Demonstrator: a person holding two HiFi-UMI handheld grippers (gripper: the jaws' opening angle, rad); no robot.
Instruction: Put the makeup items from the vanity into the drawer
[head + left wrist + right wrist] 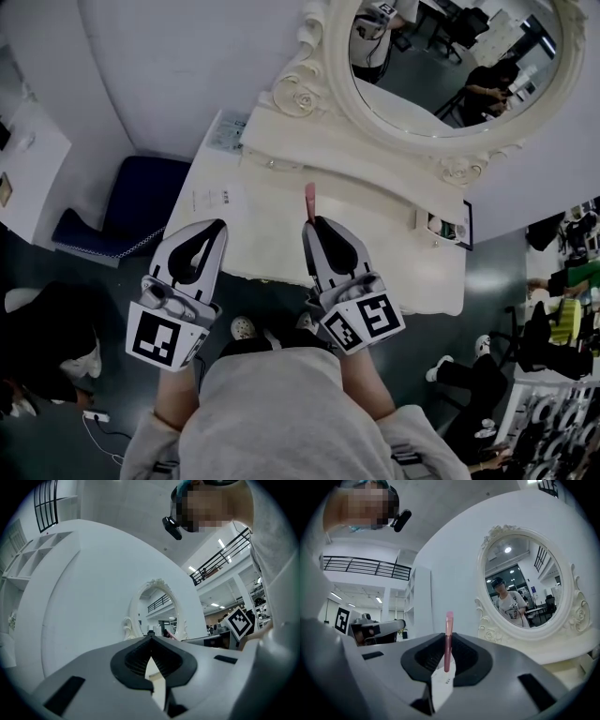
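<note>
A slim pink makeup stick (310, 198) stands upright over the white vanity top (384, 239), pinched at its lower end by my right gripper (313, 223). In the right gripper view the pink stick (448, 641) rises between the closed jaws of the right gripper (447, 635), with a small white tag below it. My left gripper (218, 228) hovers over the vanity's left front corner; the left gripper (151, 638) has its jaws together with nothing between them. No drawer shows in any view.
The oval mirror (441, 75) in its ornate white frame stands at the back of the vanity. A white card (217, 199) and a leaflet (228, 131) lie at the left, a small framed item (450, 228) at the right. A blue chair (141, 206) stands left of the vanity.
</note>
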